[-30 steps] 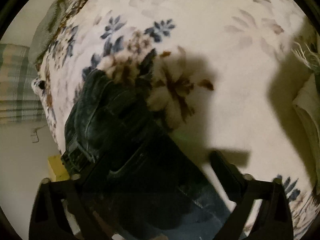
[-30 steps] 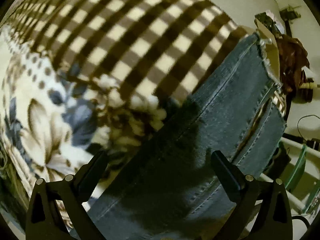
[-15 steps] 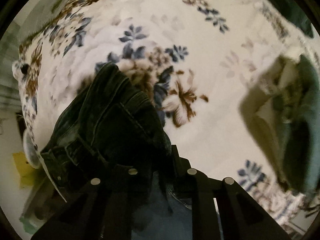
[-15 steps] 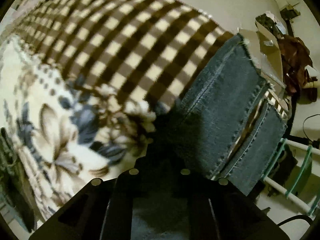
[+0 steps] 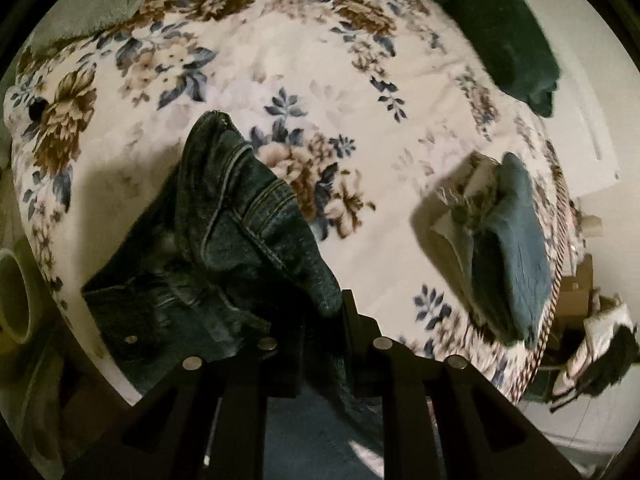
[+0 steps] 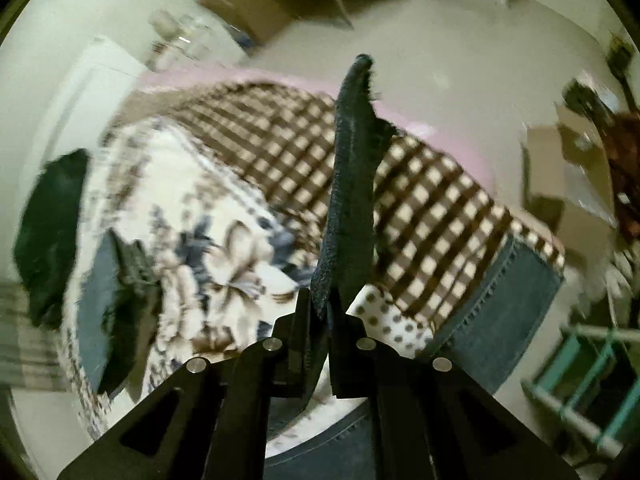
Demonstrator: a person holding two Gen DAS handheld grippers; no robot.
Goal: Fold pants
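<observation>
A bed fills most of the left wrist view, spread with a cream floral blanket (image 5: 280,60), and a dark green garment (image 5: 504,28) lies bunched near its far edge. The left gripper (image 5: 320,340) is clamped on the pants (image 5: 240,232) at their dark waistband end, which bunches up in front of the fingers and drapes down onto the blanket. I'd say the grip sits there so this end can be carried over as one piece. Off to the right, a folded pile of lighter denim (image 5: 516,248) rests apart from the pair in hand.

The right wrist view looks across a brown checked blanket (image 6: 420,200) toward the floor and some cardboard boxes (image 6: 256,4). The right gripper (image 6: 326,332) is closed on a strip of the pants' fabric standing up between its fingers, likely a leg end, while more of the denim trails over the bed's edge. Holding both ends probably keeps the cloth taut for the fold.
</observation>
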